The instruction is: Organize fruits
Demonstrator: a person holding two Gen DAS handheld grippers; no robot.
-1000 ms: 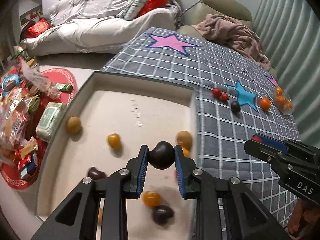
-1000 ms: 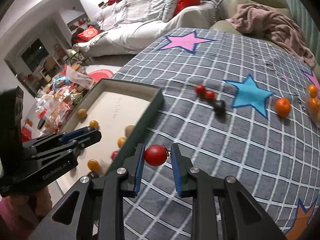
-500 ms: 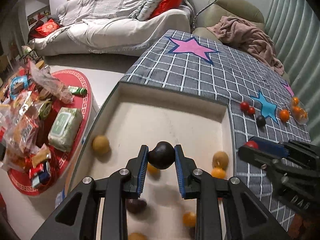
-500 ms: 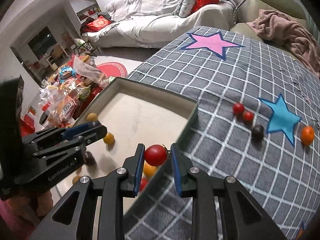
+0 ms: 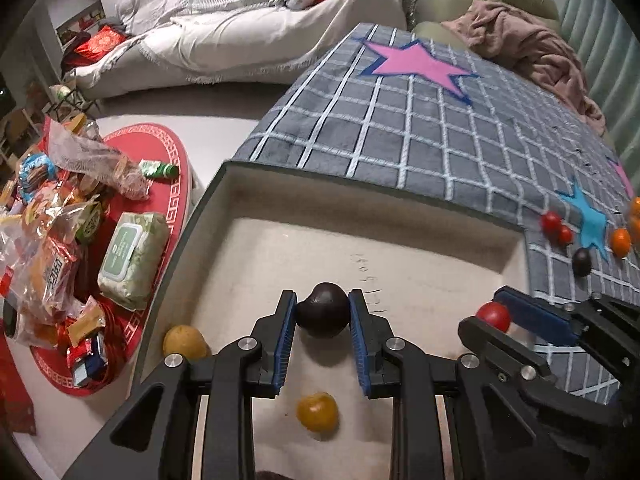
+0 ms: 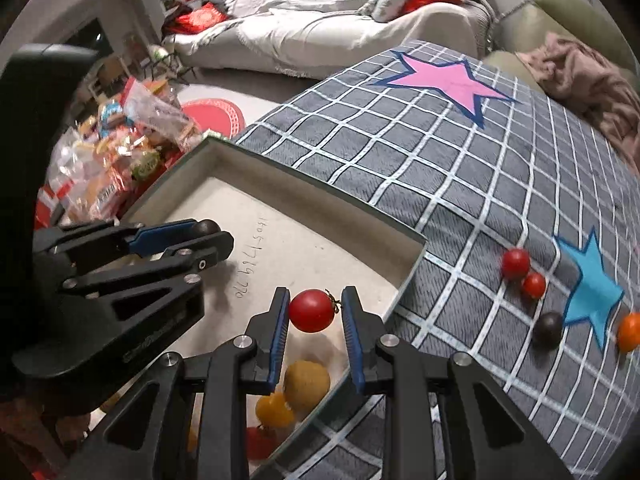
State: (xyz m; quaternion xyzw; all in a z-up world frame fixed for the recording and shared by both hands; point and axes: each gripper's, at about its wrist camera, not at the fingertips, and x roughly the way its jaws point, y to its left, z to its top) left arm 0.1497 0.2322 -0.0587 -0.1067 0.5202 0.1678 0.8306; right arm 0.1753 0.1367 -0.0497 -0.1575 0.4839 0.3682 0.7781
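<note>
My left gripper is shut on a dark round fruit and holds it above the beige tray. My right gripper is shut on a red tomato above the tray's right part, near its right wall. Each gripper shows in the other's view: the right one to my left gripper's right, the left one to my right gripper's left. Yellow and orange fruits lie in the tray.
The tray sits on a grey checked cloth with stars. On the cloth to the right lie two red tomatoes, a dark fruit and an orange fruit. A red low table with snack bags stands left.
Both grippers have moved left over the tray, each still holding its fruit. The right gripper crossed from the cloth over the tray's right wall.
</note>
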